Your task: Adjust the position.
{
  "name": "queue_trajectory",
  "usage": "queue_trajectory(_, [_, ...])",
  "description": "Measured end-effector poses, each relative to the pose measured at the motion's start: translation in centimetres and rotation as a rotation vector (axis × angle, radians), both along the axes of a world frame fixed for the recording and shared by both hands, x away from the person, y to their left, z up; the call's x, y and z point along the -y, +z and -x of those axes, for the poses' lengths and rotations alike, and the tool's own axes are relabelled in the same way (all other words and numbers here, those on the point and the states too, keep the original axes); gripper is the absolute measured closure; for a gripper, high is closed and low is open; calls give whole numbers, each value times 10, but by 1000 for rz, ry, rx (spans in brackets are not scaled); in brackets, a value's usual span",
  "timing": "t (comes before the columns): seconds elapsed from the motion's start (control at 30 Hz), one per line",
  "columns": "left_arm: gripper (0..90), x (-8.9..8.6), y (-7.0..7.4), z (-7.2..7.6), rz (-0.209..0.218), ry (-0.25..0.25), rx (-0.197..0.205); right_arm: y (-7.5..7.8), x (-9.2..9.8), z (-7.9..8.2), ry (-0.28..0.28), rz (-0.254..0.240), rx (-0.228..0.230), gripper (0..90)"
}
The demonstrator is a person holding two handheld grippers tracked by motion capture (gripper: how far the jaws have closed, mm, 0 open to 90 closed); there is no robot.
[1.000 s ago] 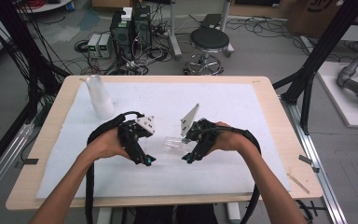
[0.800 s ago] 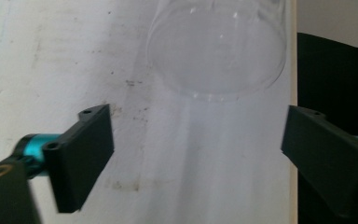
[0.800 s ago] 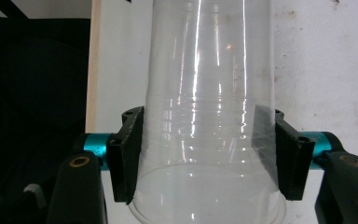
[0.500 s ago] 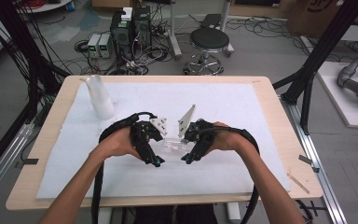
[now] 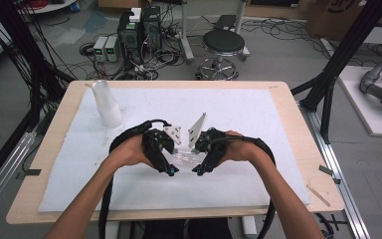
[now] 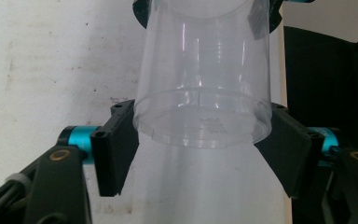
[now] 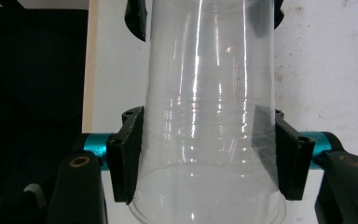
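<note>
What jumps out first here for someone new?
A clear plastic cup held level above the white mat at the table's middle, between the left hand-held gripper and the right hand-held gripper. The right clamps its wide end; the left's jaws have just been closing around its base. A stack of clear cups stands at the mat's far left.

Clear cup (image 6: 200, 93) cut off by top edge in left gripper view; its rim runs off bottom edge in right gripper view. Hands hide most of it in high view.
</note>
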State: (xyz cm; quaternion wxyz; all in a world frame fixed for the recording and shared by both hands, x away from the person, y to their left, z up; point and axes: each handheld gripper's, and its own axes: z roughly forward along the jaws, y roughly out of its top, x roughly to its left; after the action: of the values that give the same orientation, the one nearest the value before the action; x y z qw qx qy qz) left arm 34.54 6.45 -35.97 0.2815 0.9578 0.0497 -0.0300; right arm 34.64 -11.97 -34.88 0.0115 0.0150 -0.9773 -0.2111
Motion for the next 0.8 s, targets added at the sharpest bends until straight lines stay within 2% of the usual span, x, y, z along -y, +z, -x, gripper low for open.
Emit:
queue_trajectory(0.17, [407,1,0,0,14,-1,3,0,0,0,2,-4,2,372])
queue_trajectory(0.4, [416,0,-1,0,20,2,2,0,0,0,4,-1,-1,370])
queue_trajectory(0.47, [416,-1,-1,0,18,3,8,-1,0,0,10,-11,14,298])
queue_trajectory(0.53, [416,-2,-1,0,20,4,7,-1,0,0,8,-30,20,145])
queue_trajectory(0.63, [416,-3,0,0,17,7,13,0,1,-1,0,-47,35,136])
queue_trajectory(0.73, [416,-7,-1,0,50,27,14,3,4,-2,0,-82,45,136])
queue_trajectory(0.8, [416,-13,-6,1,97,50,12,8,8,-3,-20,-129,44,137])
